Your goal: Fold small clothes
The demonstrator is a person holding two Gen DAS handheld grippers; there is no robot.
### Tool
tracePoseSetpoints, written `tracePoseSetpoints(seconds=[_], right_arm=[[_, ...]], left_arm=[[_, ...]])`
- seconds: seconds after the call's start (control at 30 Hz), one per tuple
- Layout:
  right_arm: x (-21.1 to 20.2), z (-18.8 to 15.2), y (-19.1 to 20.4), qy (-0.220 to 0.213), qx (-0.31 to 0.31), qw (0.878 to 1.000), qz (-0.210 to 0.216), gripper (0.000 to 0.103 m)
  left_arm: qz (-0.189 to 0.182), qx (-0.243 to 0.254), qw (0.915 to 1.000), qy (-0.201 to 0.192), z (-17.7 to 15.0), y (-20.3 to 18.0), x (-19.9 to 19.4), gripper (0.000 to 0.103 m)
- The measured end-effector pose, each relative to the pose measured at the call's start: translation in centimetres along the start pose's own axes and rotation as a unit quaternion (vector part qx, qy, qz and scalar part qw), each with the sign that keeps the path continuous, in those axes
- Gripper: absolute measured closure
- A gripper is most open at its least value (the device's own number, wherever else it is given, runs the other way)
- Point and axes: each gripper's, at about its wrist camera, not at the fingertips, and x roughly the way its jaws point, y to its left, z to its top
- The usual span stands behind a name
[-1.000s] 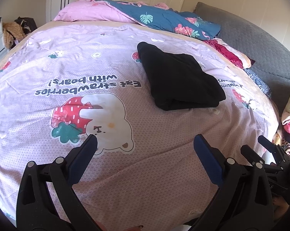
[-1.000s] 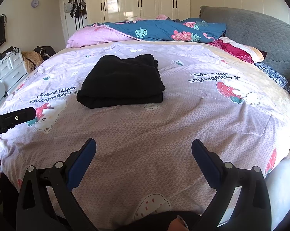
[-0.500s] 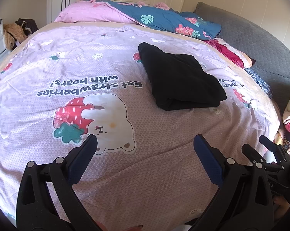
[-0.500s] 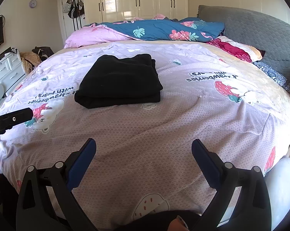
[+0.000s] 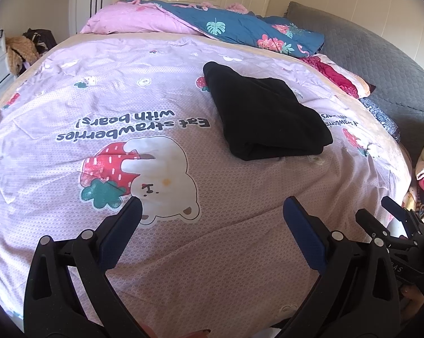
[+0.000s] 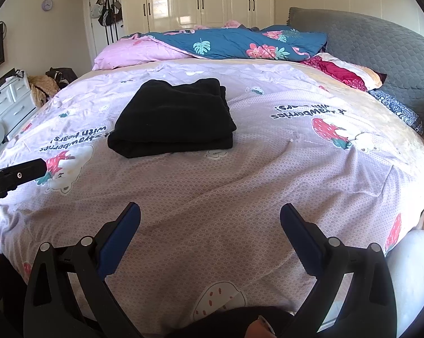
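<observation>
Little has moved: we keep both tools hovering low by the bed's (image 5: 71, 129) near edge. Left gripper (image 5: 212, 217) released, right gripper (image 6: 210, 217) released; folded garment (image 6: 172, 118) rests mid-bed. We should leave it squared.

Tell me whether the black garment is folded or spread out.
Folded: the black garment lies as a compact rectangle, stacked layers showing along its near edge.

Ahead of the claws spreads a bed under a lilac strawberry-and-bear printed quilt (image 6: 240, 186). Beyond it stand glossy cream wardrobe doors (image 6: 200, 0); a grey quilted headboard (image 6: 381, 50) rises right, a white drawer unit (image 6: 11, 101) left.
</observation>
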Motion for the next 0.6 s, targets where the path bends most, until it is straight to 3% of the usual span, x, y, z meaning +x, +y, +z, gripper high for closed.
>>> tracePoseSetpoints(seconds=[0.6], right_arm=[[-0.06,-0.14,0.02,0.001,-0.002,1.000,-0.002,0.004]], left_arm=[[0.005,0.002,1.0000,0.008,-0.18,-0.10,0.02,0.009]])
